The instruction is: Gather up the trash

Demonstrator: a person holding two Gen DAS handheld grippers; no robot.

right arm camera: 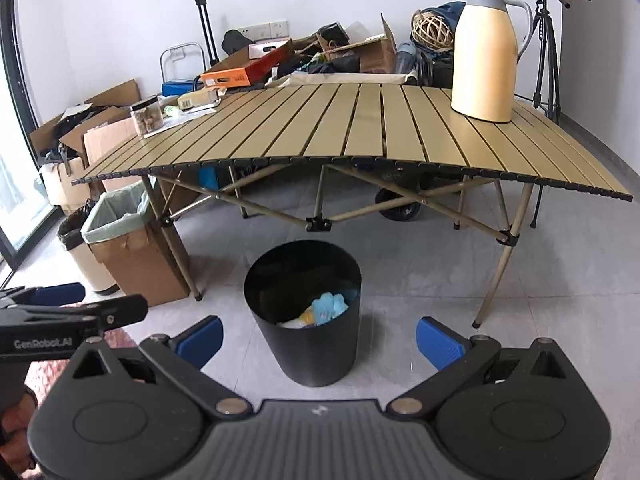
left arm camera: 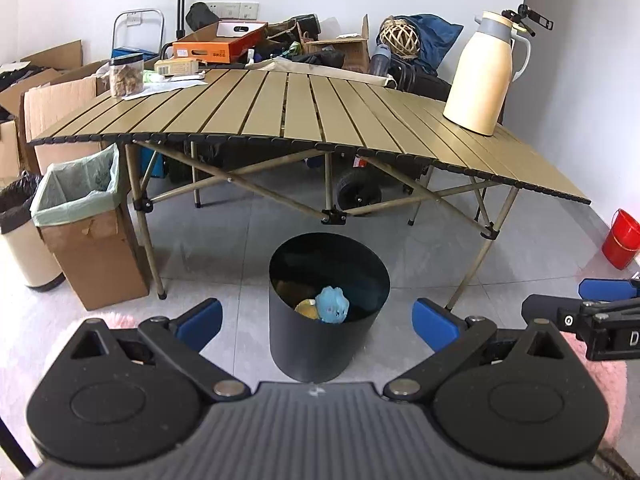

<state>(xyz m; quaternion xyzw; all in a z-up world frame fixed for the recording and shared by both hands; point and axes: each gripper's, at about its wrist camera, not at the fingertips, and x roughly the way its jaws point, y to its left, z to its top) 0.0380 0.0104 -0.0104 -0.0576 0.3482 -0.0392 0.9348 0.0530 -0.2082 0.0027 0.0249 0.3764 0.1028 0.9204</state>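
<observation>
This looks like a spare room used for storage and recording rather than a lived-in home space. A folding camping table with a slatted surface [right arm camera: 360, 128] stands on a grey tiled floor [right arm camera: 420, 280] against bare white walls. Behind it, along the far wall, lie open cardboard boxes [left arm camera: 60, 96], bags and a hand trolley [right arm camera: 204, 20]. A camera tripod [right arm camera: 546, 40] stands in the far right corner.

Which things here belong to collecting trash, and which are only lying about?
For the job: black bin, blue crumpled trash and yellow piece inside it, both open grippers, left and right.

Lying about: cream thermos, snack jar, red bucket.
</observation>
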